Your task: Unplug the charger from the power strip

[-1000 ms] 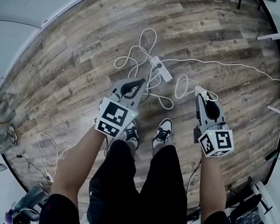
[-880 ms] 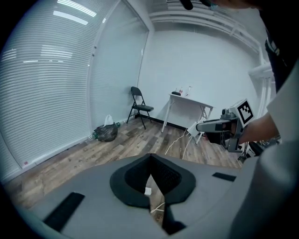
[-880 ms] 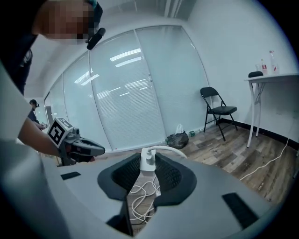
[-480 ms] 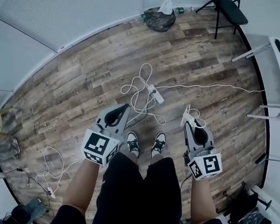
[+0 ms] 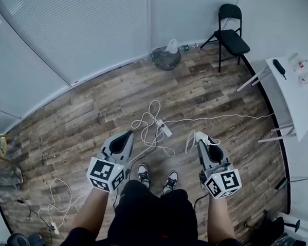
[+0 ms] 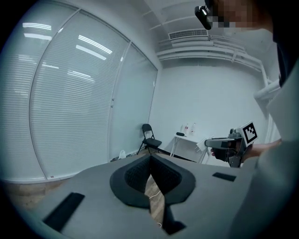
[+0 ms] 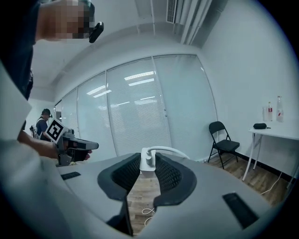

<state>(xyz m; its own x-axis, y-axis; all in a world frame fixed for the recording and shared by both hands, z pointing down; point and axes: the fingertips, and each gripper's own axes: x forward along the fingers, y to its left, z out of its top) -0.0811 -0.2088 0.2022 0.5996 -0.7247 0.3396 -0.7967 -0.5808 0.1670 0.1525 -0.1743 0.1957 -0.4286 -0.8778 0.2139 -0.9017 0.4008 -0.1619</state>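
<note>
The white power strip (image 5: 164,128) lies on the wooden floor among loops of white cord (image 5: 150,117). My right gripper (image 5: 200,143) is held well above the floor, shut on the white charger (image 7: 147,162). The charger's cable (image 7: 168,150) arches away from it and hangs down as a loop (image 5: 190,143). The charger is clear of the strip. My left gripper (image 5: 126,135) is at the same height to the left. Its pads (image 6: 140,173) meet at the tip with nothing between them. Each gripper shows in the other's view, the right gripper (image 6: 229,144) and the left gripper (image 7: 71,144).
A black folding chair (image 5: 229,34) and a dark rubbish bag (image 5: 165,58) stand by the far wall of blinds. A white table (image 5: 296,89) with small items is at the right. Another cord with a plug (image 5: 52,199) lies at the lower left. The person's shoes (image 5: 143,174) are below.
Both grippers have risen far from the floor along with the head view, so the strip and cords look smaller and farther. The right gripper kept the charger.
</note>
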